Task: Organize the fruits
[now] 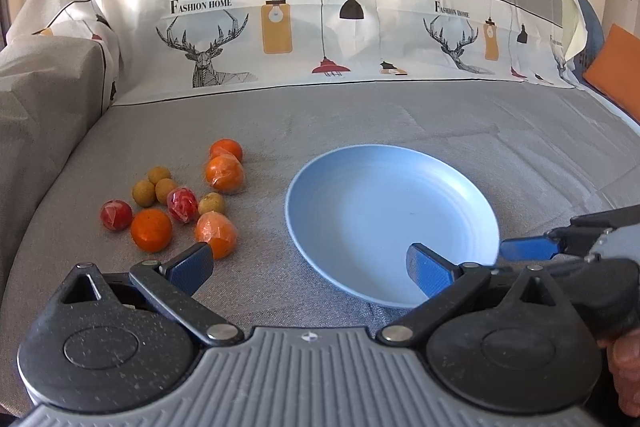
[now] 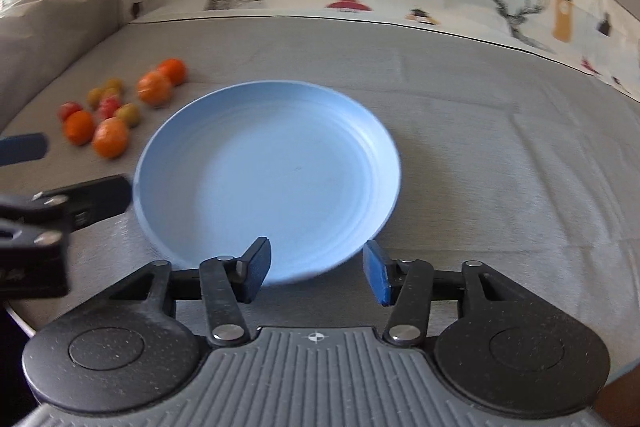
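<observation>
I am holding my left gripper (image 1: 308, 267) wide open and empty, fruits (image 1: 180, 199) lying just ahead-left; my right gripper (image 2: 316, 271), part-open, is hovering empty over the blue plate (image 2: 352, 131).

I'm holding the left gripper (image 1: 310, 269) wide open over the grey cloth (image 1: 520, 155), nothing between its fingers; the fruits (image 1: 180, 199) are sitting leftward, the blue plate (image 1: 392, 219) rightward, apart.
</observation>
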A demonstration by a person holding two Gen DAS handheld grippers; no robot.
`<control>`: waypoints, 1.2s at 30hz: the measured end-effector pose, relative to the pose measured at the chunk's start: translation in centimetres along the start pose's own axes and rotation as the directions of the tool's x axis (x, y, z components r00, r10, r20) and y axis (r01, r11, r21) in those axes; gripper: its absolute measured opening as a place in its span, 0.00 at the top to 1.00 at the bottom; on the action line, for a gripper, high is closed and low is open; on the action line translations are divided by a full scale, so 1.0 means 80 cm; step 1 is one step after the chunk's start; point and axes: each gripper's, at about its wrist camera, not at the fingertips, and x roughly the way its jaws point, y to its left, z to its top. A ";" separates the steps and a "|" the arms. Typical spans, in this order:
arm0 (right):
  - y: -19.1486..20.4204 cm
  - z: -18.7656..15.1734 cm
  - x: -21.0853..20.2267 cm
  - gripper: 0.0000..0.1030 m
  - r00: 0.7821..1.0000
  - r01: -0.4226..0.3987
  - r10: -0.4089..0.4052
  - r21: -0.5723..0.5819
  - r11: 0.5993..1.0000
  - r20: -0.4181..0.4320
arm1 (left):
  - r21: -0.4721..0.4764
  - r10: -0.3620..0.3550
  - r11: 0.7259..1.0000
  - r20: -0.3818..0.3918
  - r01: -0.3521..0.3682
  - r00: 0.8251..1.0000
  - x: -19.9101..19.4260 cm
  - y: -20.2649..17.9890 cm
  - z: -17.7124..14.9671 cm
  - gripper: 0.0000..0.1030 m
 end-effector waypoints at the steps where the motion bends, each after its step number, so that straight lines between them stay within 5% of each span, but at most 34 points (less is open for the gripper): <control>1: 0.003 -0.001 -0.002 0.50 1.000 -0.020 0.021 -0.011 1.000 0.009 | -0.002 0.001 1.000 -0.001 -0.001 1.000 0.000 0.000 0.000 0.00; 15: -0.006 0.005 -0.001 0.50 0.999 0.003 -0.002 0.011 1.000 -0.040 | -0.018 0.010 1.000 -0.016 -0.011 1.000 0.003 0.002 0.001 0.00; 24: -0.001 0.004 -0.006 0.59 0.998 -0.029 0.029 -0.009 1.000 -0.052 | -0.023 0.011 1.000 -0.017 -0.011 1.000 0.004 0.003 0.000 0.00; 36: -0.004 0.004 -0.008 0.60 0.997 0.067 -0.068 -0.026 0.997 -0.042 | -0.024 0.007 1.000 -0.026 -0.007 1.000 0.007 0.003 -0.001 0.00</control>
